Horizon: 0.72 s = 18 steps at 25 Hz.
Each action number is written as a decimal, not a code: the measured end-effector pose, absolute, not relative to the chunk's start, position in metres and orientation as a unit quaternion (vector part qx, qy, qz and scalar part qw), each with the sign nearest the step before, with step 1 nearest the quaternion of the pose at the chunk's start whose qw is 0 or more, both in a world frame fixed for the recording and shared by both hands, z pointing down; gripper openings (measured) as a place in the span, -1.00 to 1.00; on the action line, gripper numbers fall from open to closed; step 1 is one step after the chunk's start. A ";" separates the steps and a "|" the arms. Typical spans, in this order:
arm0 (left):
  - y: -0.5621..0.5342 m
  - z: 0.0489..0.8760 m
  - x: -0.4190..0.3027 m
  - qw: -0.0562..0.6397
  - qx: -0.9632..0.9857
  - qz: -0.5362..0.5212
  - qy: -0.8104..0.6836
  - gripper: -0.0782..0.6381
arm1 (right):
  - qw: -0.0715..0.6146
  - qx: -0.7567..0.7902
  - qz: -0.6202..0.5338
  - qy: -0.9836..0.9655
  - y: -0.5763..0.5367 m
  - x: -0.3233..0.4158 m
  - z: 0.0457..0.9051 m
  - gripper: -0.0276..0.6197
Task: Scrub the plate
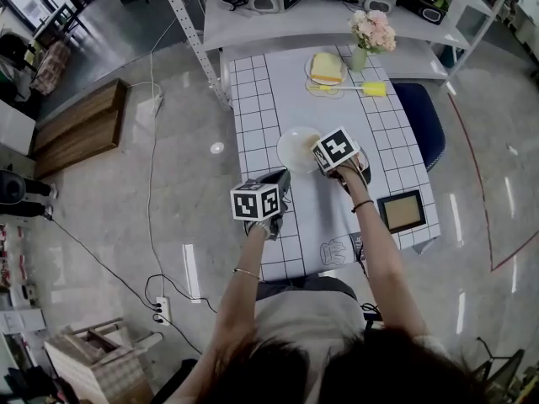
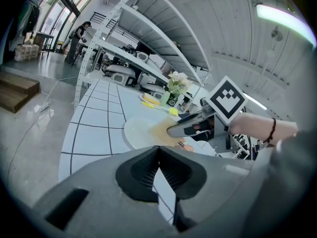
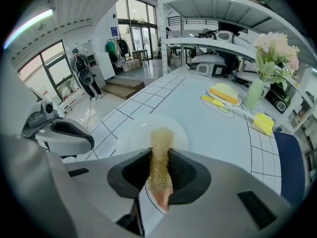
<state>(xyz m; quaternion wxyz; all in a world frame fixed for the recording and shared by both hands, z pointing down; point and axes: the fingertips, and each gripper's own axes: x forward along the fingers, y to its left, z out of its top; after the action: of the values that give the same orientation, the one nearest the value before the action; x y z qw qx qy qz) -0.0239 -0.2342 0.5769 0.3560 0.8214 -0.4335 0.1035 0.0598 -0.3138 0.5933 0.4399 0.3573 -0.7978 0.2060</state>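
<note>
A white plate (image 1: 295, 148) lies in the middle of the grid-patterned table (image 1: 253, 99). My right gripper (image 1: 323, 160) is at the plate's right rim, shut on a golden mesh scrub cloth (image 3: 160, 145). The cloth hangs forward over the plate (image 3: 131, 138). In the left gripper view the cloth (image 2: 159, 129) rests on the plate (image 2: 134, 130) under the right gripper (image 2: 190, 126). My left gripper (image 1: 280, 181) hovers just near-left of the plate, shut with nothing between its jaws (image 2: 158, 149).
At the table's far end lie a yellow sponge (image 1: 326, 66) on a plate, a yellow-headed brush (image 1: 369, 88) and a vase of flowers (image 1: 371, 34). A framed tablet (image 1: 401, 210) sits near right. A blue chair (image 1: 424, 121) stands right; metal shelving (image 1: 337, 7) stands behind.
</note>
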 end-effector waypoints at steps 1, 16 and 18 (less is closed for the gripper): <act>-0.233 0.577 -0.024 0.356 0.821 0.104 -0.434 -0.75 | 0.440 0.357 0.206 -0.798 -0.312 0.060 0.593 -0.65; -0.222 0.578 -0.029 0.357 0.819 0.103 -0.437 -0.75 | 0.440 0.347 0.216 -0.800 -0.296 0.052 0.595 -0.65; -0.221 0.578 -0.029 0.358 0.819 0.103 -0.437 -0.75 | 0.440 0.345 0.217 -0.800 -0.294 0.050 0.595 -0.65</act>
<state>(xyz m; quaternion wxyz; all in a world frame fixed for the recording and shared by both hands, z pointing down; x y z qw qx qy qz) -0.0292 -0.2206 0.5777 0.3579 0.8189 -0.4369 0.1026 0.0500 -0.2941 0.5948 0.4403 0.3454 -0.7999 0.2169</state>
